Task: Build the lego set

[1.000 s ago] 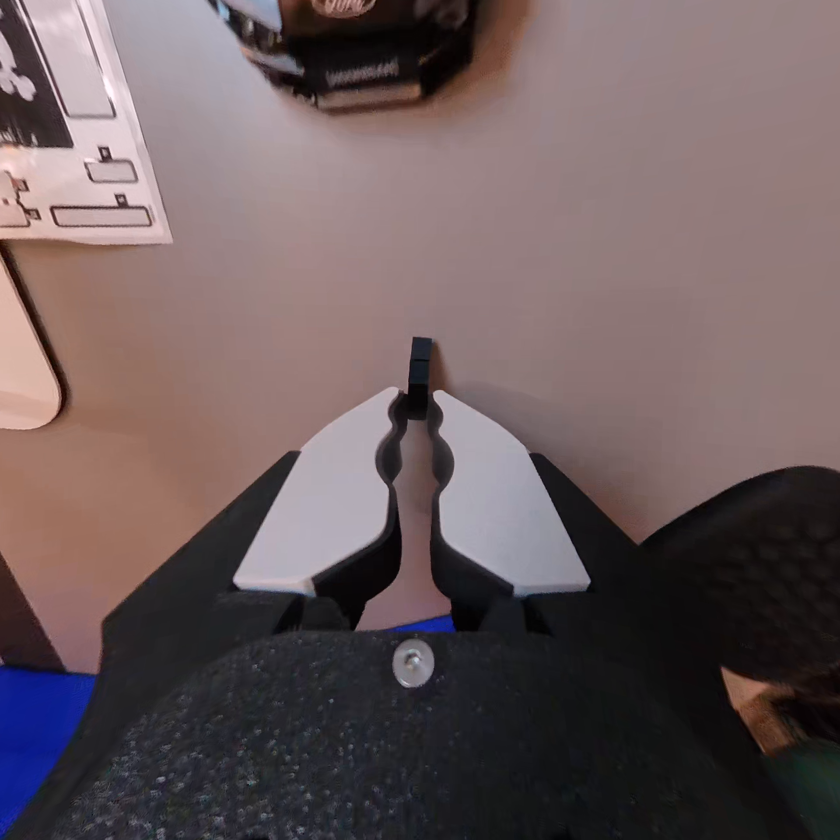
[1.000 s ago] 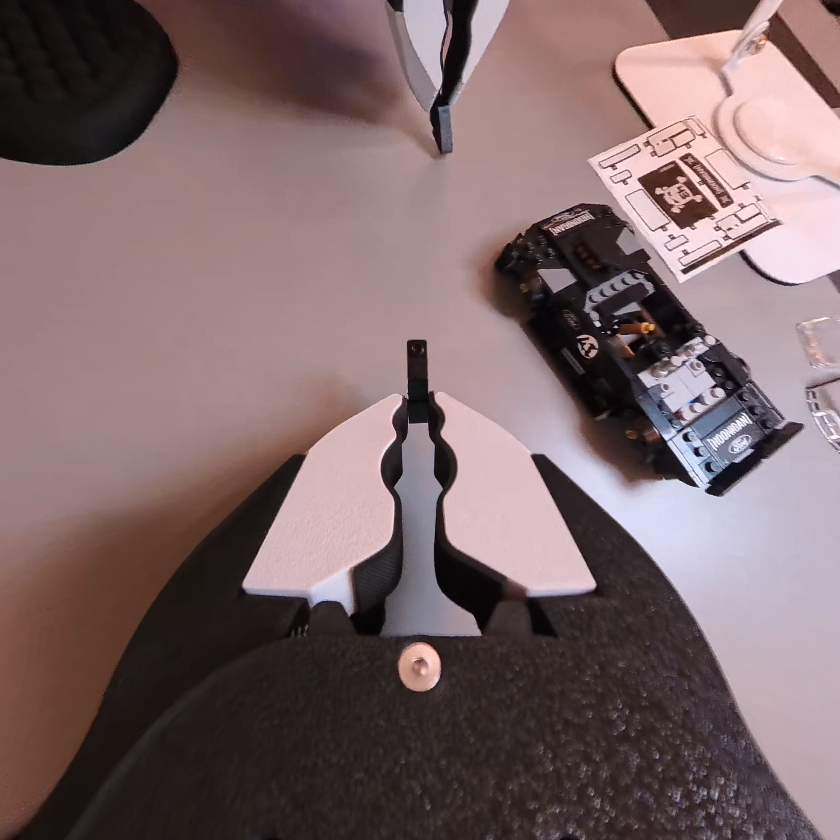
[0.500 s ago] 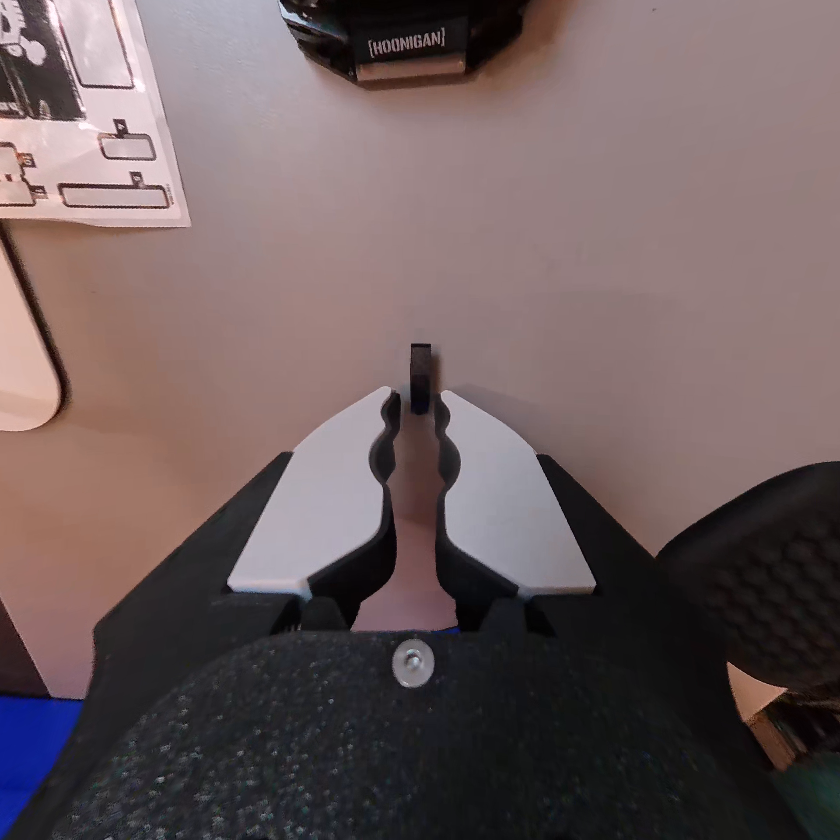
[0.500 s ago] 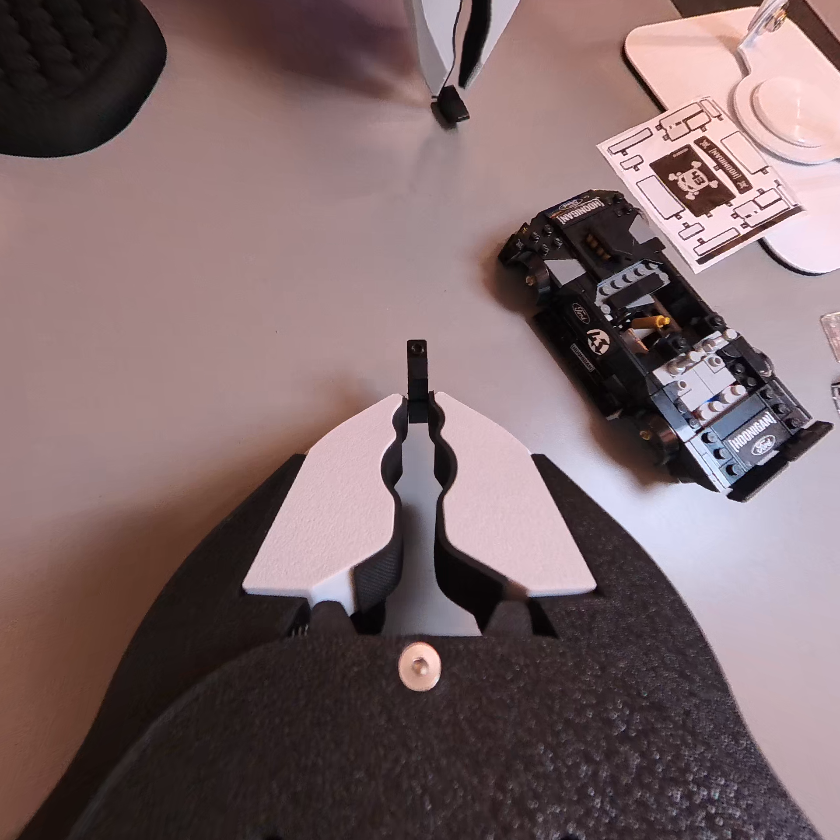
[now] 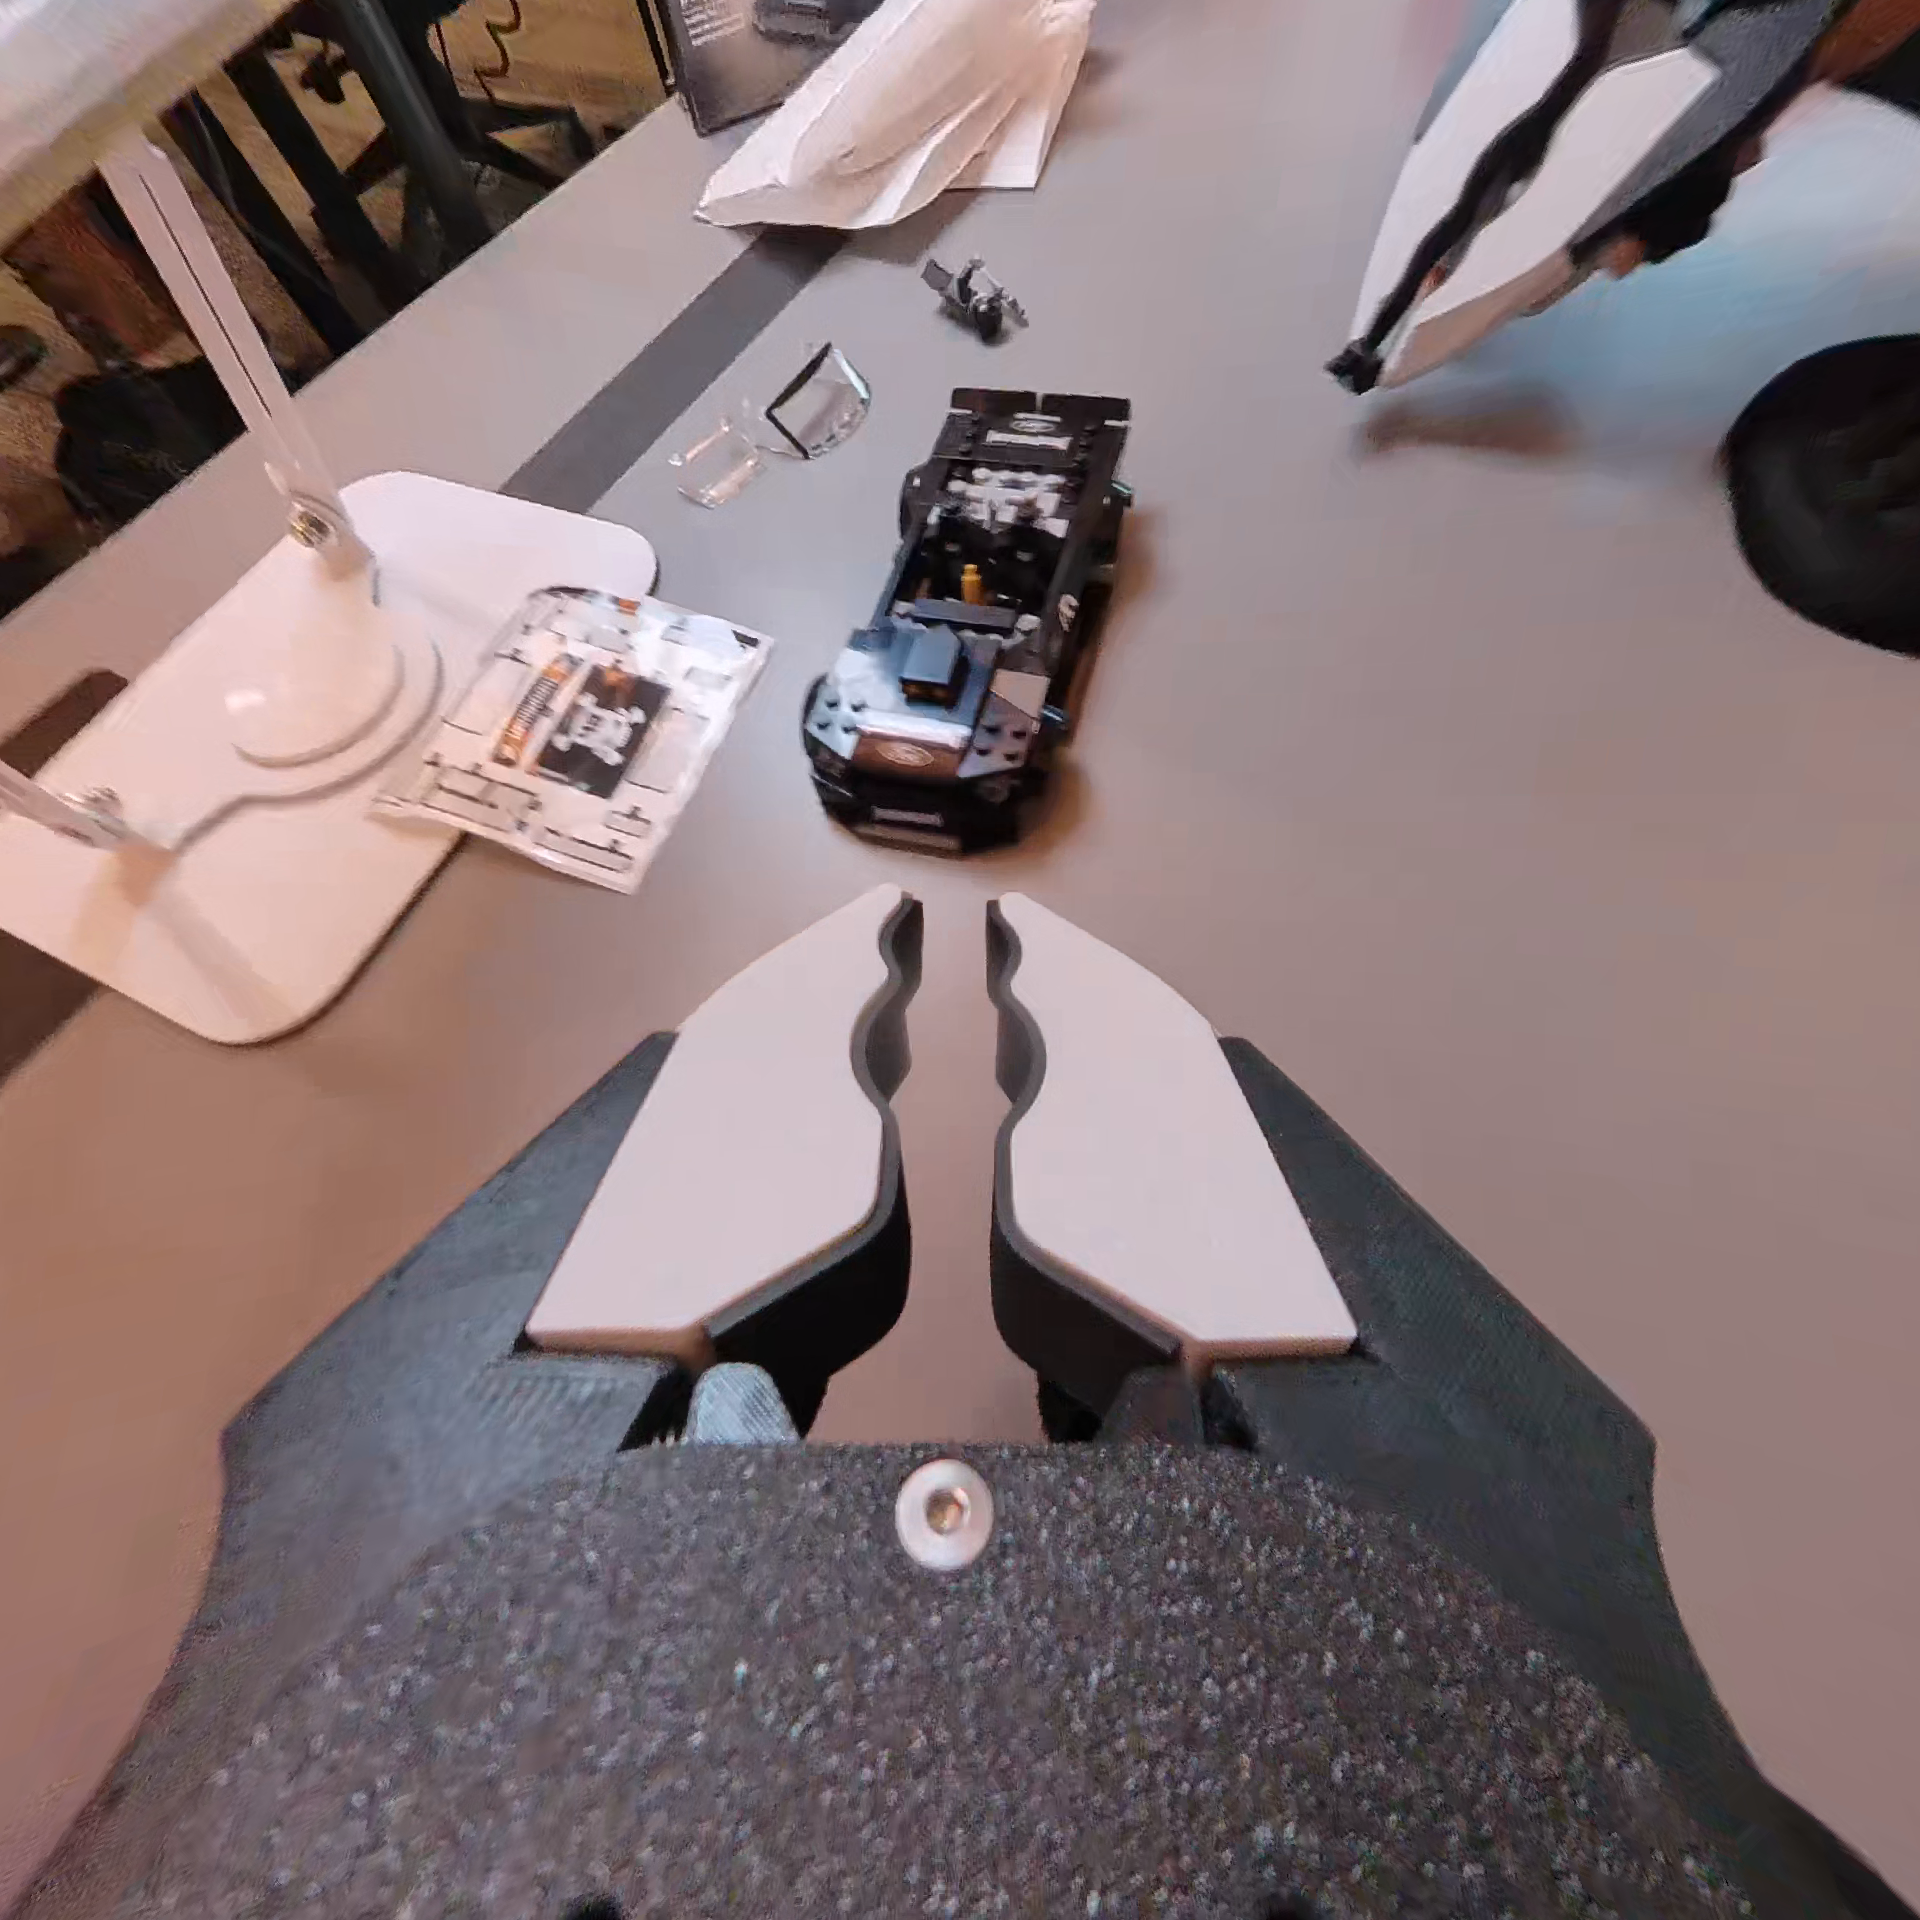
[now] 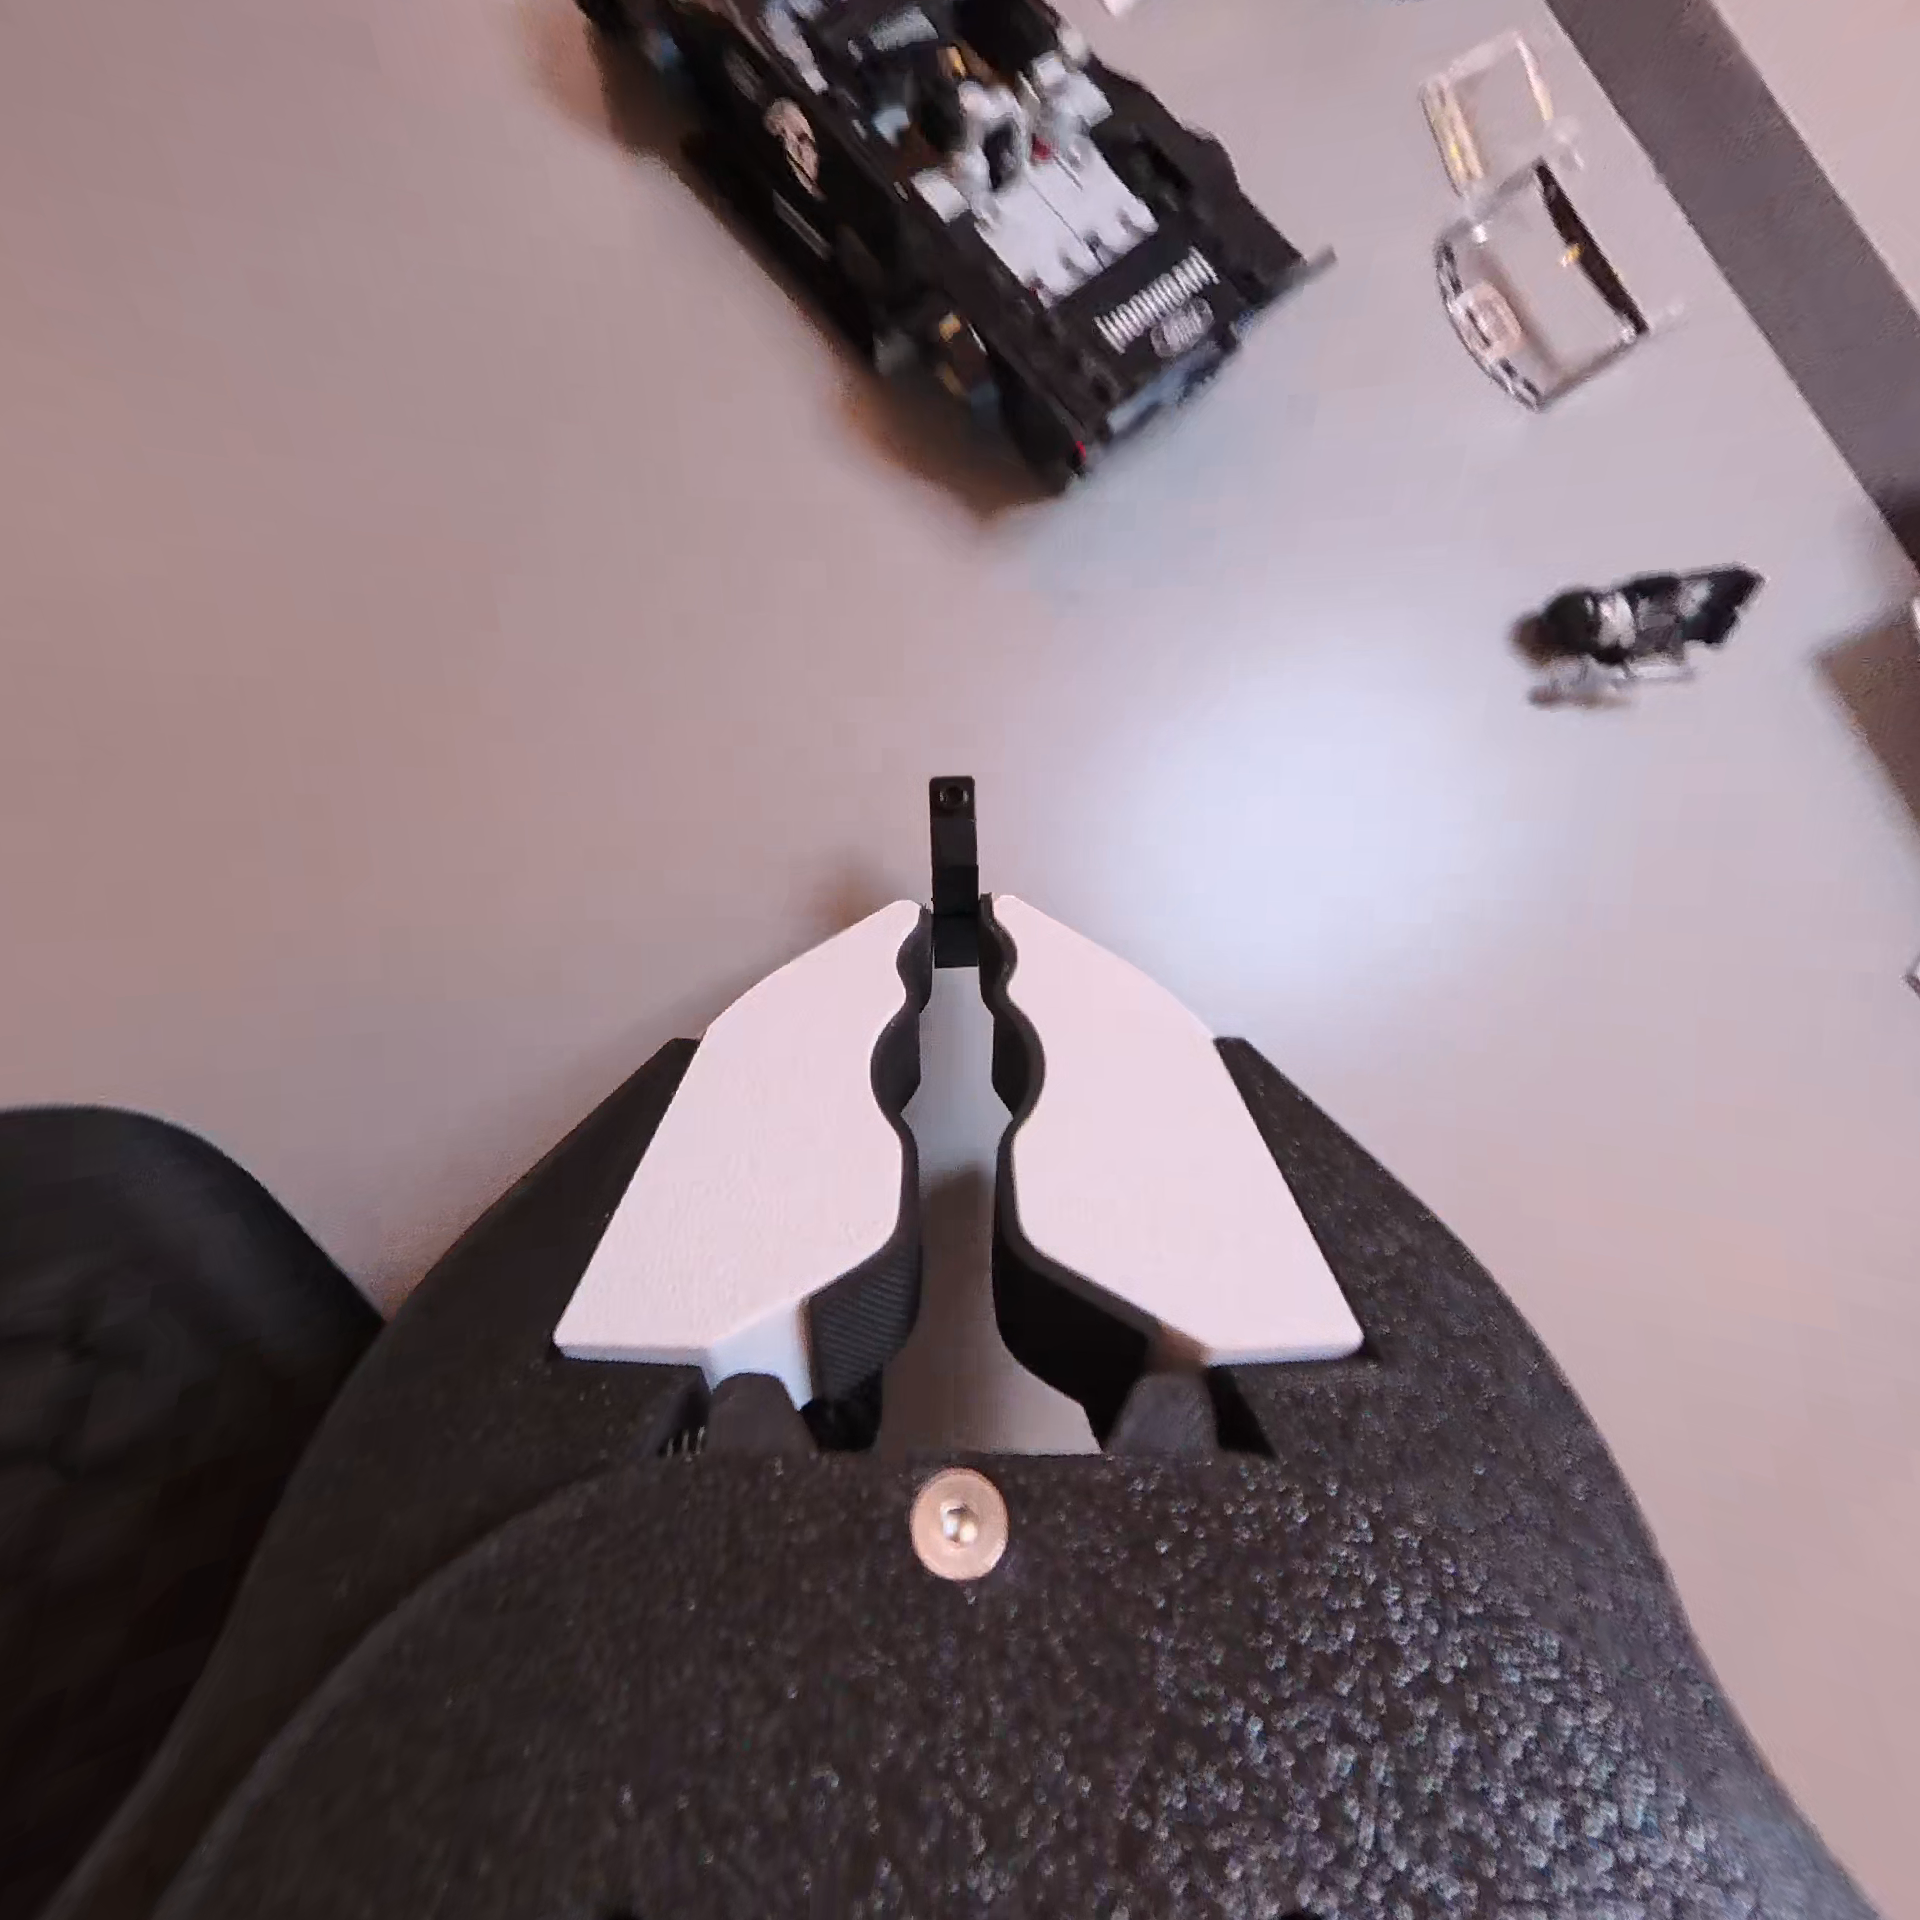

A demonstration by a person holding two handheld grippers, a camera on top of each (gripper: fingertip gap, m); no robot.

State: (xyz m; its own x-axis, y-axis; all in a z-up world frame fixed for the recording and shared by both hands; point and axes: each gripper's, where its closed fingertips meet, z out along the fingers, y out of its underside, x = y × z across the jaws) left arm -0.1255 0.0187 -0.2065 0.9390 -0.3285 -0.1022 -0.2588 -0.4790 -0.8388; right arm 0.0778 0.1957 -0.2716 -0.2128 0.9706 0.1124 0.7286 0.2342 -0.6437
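Grey table (image 5: pixel 1455 831): right gripper (image 6: pixel 954 904) pinches a small black piece (image 6: pixel 953 831); toy car (image 6: pixel 966 208) lies ahead, slightly left. Left gripper (image 5: pixel 953 909), slightly parted, holds nothing.

Black toy car (image 5: pixel 971 623) half built, roofless, upright on the table, clear windscreen pieces (image 5: pixel 790 426) at its ten o'clock, small black brick (image 6: pixel 953 868) pinched upright.

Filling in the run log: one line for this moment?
left gripper: open, empty | right gripper: shut on black piece | car: on table
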